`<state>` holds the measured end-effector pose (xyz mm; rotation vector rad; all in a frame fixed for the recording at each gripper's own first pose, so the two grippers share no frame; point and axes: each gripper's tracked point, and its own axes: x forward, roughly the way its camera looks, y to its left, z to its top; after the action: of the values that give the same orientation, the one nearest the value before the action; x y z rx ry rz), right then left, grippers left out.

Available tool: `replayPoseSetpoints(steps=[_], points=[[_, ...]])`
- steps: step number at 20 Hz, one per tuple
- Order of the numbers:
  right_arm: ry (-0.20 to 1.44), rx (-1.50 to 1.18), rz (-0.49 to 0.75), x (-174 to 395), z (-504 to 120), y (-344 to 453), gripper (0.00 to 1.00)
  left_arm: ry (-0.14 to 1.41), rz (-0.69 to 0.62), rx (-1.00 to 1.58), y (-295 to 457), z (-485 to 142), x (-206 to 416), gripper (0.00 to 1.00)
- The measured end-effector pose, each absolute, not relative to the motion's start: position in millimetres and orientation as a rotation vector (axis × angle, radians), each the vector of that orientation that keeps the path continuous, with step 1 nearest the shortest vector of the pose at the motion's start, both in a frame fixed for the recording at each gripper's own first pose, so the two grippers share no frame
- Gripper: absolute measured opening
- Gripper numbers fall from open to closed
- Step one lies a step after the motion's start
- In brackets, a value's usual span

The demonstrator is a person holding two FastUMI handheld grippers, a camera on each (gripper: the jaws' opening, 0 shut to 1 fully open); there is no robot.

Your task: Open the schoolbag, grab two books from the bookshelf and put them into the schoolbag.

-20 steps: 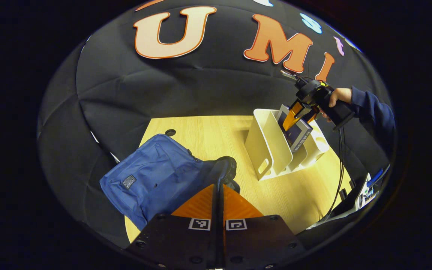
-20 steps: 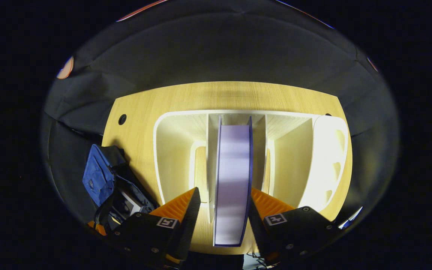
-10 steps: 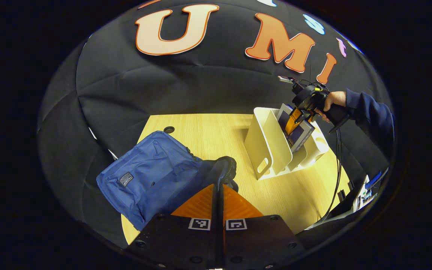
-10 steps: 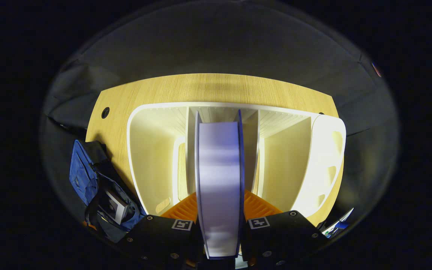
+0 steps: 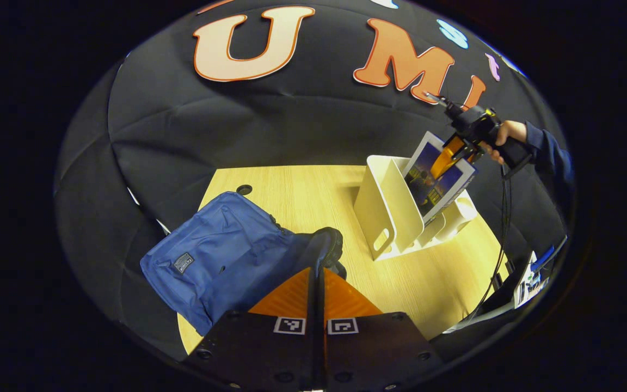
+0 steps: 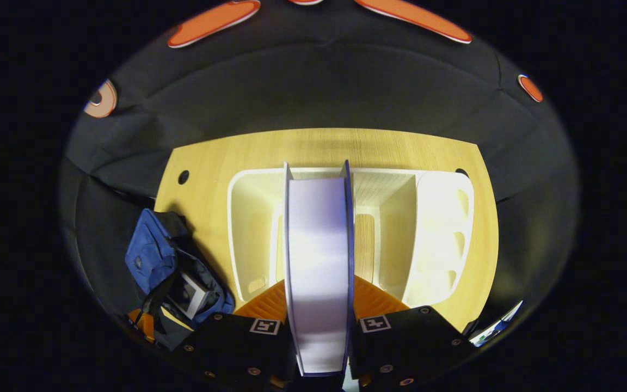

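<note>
The blue schoolbag (image 5: pixel 221 261) lies on the table's left side. My left gripper (image 5: pixel 318 270) is shut on its dark opening rim (image 5: pixel 327 245). The right gripper view shows the bag (image 6: pixel 153 261) open, with one book (image 6: pixel 185 294) inside. My right gripper (image 6: pixel 319 294) is shut on a second book (image 6: pixel 318 245), seen page-edge on above the white bookshelf (image 6: pixel 438 228). From the left gripper view, that book (image 5: pixel 436 182) is tilted and half out of the bookshelf (image 5: pixel 387 212), with the right gripper (image 5: pixel 452 152) clamped on its upper part.
The wooden table (image 5: pixel 302 196) has a cable hole (image 5: pixel 244 189) at its far left corner. A hand (image 5: pixel 509 133) holds the right gripper, and cables (image 5: pixel 501 228) hang from it past the table's right edge. Small items (image 5: pixel 531 277) sit off the right side.
The right gripper closed on the book in the shelf, then lifted it up and partly out of its slot. The left gripper and the bag have stayed put.
</note>
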<state>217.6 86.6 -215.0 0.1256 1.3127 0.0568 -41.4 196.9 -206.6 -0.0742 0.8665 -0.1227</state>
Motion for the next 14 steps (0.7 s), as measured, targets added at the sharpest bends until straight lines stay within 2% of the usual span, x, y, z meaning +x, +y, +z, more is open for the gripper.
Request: replayPoseSetpoints(steps=[9, 10, 11, 14], points=[[1.137, 0.250, 0.156, 174, -123, 80, 0.39, 0.862, -0.126, -0.034, 204, -198, -35, 0.01], [1.121, 0.279, 0.173, 168, -117, 83, 0.38, 0.861, -0.124, -0.030, 205, -198, -35, 0.05], [1.106, 0.317, 0.198, 164, -112, 90, 0.38, 0.859, -0.125, -0.022, 205, -196, -34, 0.01], [1.105, 0.442, 0.267, 140, -110, 124, 0.38, 0.855, -0.120, -0.015, 208, -194, -32, 0.01]])
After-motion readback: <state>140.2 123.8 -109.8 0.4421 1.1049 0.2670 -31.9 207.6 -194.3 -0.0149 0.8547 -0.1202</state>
